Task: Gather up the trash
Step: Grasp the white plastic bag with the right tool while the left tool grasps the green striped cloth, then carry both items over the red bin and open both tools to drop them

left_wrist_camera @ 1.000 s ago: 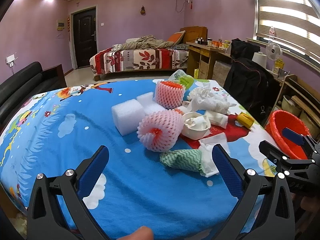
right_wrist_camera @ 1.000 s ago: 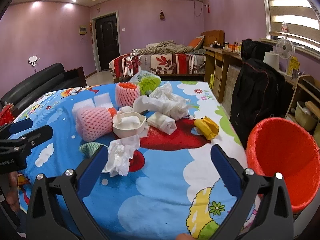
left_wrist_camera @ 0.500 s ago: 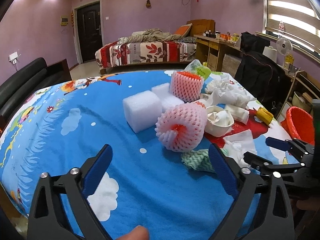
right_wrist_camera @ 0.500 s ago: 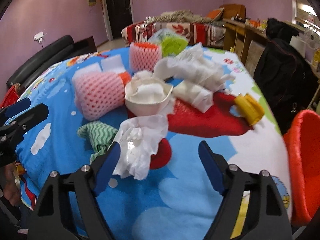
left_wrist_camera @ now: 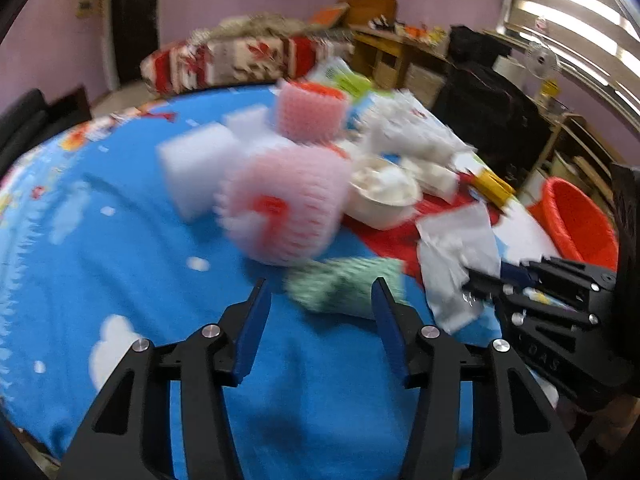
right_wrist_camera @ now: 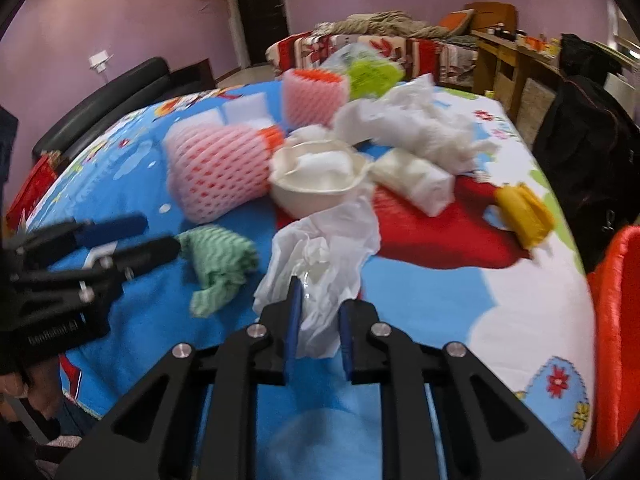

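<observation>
Trash lies on a blue cartoon tablecloth [left_wrist_camera: 120, 248]. My right gripper [right_wrist_camera: 318, 308] is nearly shut around the near end of a crumpled white tissue [right_wrist_camera: 324, 256]; it also shows in the left wrist view [left_wrist_camera: 460, 256]. My left gripper [left_wrist_camera: 320, 300] is half open, its fingers either side of a green wavy foam net [left_wrist_camera: 344, 288], not gripping it. The net also shows in the right wrist view [right_wrist_camera: 218, 264]. Behind lie a pink foam fruit net [left_wrist_camera: 284, 208], a white paper bowl [right_wrist_camera: 316, 184], a second pink net [right_wrist_camera: 312, 96] and white foam blocks [left_wrist_camera: 196, 164].
A red bin [right_wrist_camera: 616, 320] stands off the table's right edge, also in the left wrist view [left_wrist_camera: 576, 224]. More crumpled tissue [right_wrist_camera: 416, 128], a folded white wad [right_wrist_camera: 416, 184], a yellow wrapper [right_wrist_camera: 524, 208] and a green bag [right_wrist_camera: 372, 72] lie further back. A black sofa [right_wrist_camera: 112, 96] is left.
Both grippers moved forward and down onto the trash. The right one closed onto the white tissue. The left one narrowed from wide open around the green net.
</observation>
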